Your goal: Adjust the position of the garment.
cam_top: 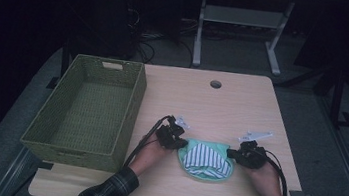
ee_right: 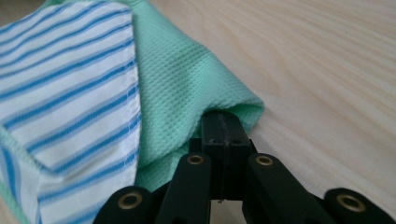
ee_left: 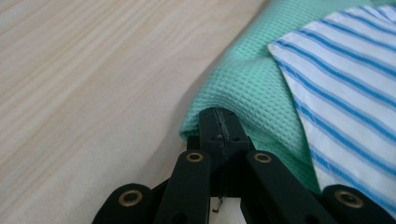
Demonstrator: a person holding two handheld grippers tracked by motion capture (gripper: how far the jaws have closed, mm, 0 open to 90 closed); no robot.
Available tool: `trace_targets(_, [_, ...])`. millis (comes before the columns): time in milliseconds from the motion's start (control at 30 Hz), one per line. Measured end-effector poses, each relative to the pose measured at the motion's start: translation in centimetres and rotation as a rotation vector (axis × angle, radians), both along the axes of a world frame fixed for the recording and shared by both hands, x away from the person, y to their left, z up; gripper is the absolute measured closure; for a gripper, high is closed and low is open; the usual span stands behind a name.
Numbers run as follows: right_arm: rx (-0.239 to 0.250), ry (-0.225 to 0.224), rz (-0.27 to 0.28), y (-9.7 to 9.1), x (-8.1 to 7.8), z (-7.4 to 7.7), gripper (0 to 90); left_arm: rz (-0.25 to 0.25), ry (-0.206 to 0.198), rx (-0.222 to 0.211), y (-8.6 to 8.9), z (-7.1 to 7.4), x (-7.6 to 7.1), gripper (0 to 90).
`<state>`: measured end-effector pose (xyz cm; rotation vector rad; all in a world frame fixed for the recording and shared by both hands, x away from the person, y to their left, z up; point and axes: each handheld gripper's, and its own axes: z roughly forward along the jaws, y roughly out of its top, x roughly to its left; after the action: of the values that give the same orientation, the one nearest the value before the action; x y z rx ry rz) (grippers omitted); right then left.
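2 grippers pinch the green cloth [cam_top: 205, 158] with its striped panel [cam_top: 207, 157] on the table [cam_top: 242, 106]: left gripper [ee_left: 219, 122] clamps its left edge, right gripper [ee_right: 222, 125] its right. Each pinched edge is hidden. Beside sits a basket [cam_top: 134, 104].

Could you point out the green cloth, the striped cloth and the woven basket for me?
green cloth [ee_left: 243, 84], left gripper view, its waffle weave by the edge.
striped cloth [cam_top: 205, 157], high view, its middle.
woven basket [cam_top: 133, 110], high view, its right wall.
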<state>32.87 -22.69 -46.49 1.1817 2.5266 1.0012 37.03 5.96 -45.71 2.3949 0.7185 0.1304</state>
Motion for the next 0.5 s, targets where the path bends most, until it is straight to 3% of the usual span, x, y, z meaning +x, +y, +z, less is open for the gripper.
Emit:
trace_targets(233, [0.016, -0.012, 0.005, -0.5, -0.8, 0.4, 89.9, 0.004, 0.017, -0.026, 0.4, 0.5, 0.1, 87.7])
trace_targets(367, [0.026, -0.037, -0.01, -1.0, -0.5, 1.3, 89.9, 0.006, 0.013, -0.054, 0.9, 1.2, -0.6, 76.9])
trace_targets(500, [0.046, -0.06, -0.033, -1.5, 0.4, 2.0, 89.9, -0.014, 0.009, -0.046, 1.7, 1.6, -1.6, 62.1])
